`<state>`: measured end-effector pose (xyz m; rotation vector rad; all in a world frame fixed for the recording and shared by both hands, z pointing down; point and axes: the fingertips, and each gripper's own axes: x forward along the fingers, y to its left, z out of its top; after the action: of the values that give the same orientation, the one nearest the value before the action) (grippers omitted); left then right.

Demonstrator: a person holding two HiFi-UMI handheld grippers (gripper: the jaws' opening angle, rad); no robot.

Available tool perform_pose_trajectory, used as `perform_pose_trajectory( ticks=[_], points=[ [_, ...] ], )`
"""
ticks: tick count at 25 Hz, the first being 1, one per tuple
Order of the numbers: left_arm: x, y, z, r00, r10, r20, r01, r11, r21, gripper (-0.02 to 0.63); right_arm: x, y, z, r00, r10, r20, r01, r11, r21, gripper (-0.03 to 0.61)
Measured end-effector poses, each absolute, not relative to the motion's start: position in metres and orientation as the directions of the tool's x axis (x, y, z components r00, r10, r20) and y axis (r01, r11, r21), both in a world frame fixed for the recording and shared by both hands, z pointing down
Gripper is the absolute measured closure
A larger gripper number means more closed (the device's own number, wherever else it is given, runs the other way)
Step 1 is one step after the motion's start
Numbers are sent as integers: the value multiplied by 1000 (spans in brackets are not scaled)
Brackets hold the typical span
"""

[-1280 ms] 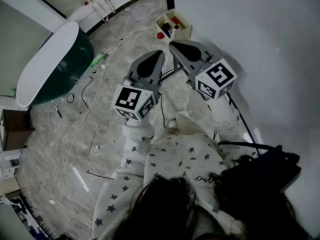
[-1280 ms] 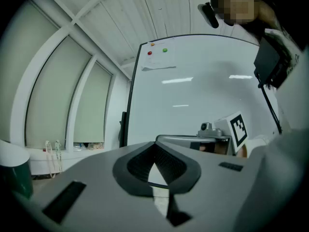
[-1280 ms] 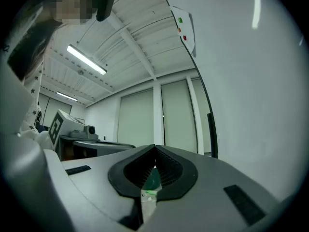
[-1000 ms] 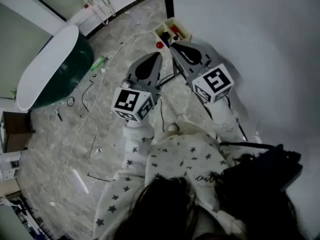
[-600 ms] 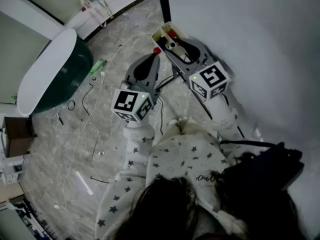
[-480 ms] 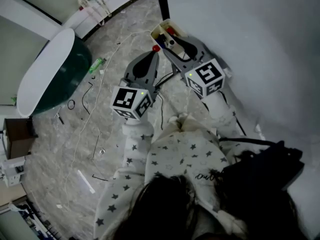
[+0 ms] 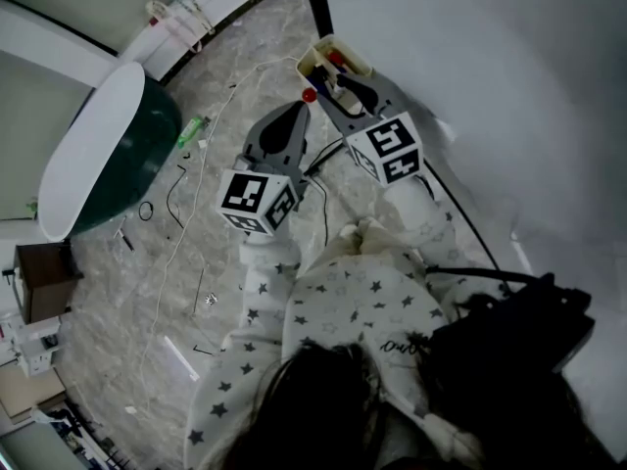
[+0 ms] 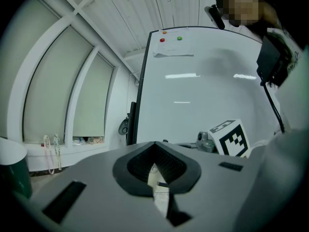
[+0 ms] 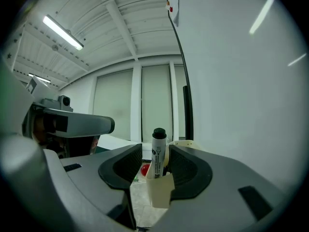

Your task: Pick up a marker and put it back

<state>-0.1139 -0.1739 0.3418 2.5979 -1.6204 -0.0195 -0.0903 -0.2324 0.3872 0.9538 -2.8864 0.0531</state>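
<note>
**Marker in its holder, right claw released around it**

- Right gripper: its jaws have just been opening and stand wide apart. The marker stands in the gap between them. Neither pad presses on it, though the pad on the whiteboard side looks the nearer one. It points at the holder, roughly level.
- Marker: white barrel with black print and a black cap on top. It stands upright in the holder and leans slightly.
- Holder: a small cream box. In the head view it sits at the lower edge of the whiteboard, just beyond the right gripper's tips.
- Red round item: just beside the holder, on the left gripper's side. What it is cannot be told.
- Left gripper: jaws drawn together, with nothing gripped. It is held level beside the right gripper, a little back from the holder.
- Sleeves: pale with a star print, one behind each gripper.
- Floor: marbled grey, strewn with thin cables.
- Green tub with a white top: on the floor, well apart from the grippers.
- Whiteboard top, in the left gripper view: a red magnet and a green magnet above a paper sheet.
</note>
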Motion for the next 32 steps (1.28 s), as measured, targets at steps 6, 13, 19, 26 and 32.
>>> perform_pose_trajectory(
  ticks=[6, 13, 19, 26, 32],
  points=[
    [-114, -173, 342, 441, -897, 33, -896, -438, 69, 614, -85, -235, 389, -768, -631, 107, -632, 774, 26, 492],
    [-112, -175, 341, 443, -896, 31, -896, -441, 58, 613, -81, -236, 386, -780, -618, 92, -622, 783, -9, 495],
    [-109, -179, 341, 454, -891, 25, -890, -452, 66, 614, -80, -235, 371, -805, -590, 70, -592, 805, -28, 495],
    [-105, -181, 335, 476, -879, 10, -877, -474, 72, 614, -84, -226, 336, -834, -551, 46, -551, 834, -11, 495],
    [-100, -175, 314, 497, -867, -4, -866, -497, 53, 614, -82, -214, 297, -858, -513, -2, -513, 858, 23, 495]
  ],
)
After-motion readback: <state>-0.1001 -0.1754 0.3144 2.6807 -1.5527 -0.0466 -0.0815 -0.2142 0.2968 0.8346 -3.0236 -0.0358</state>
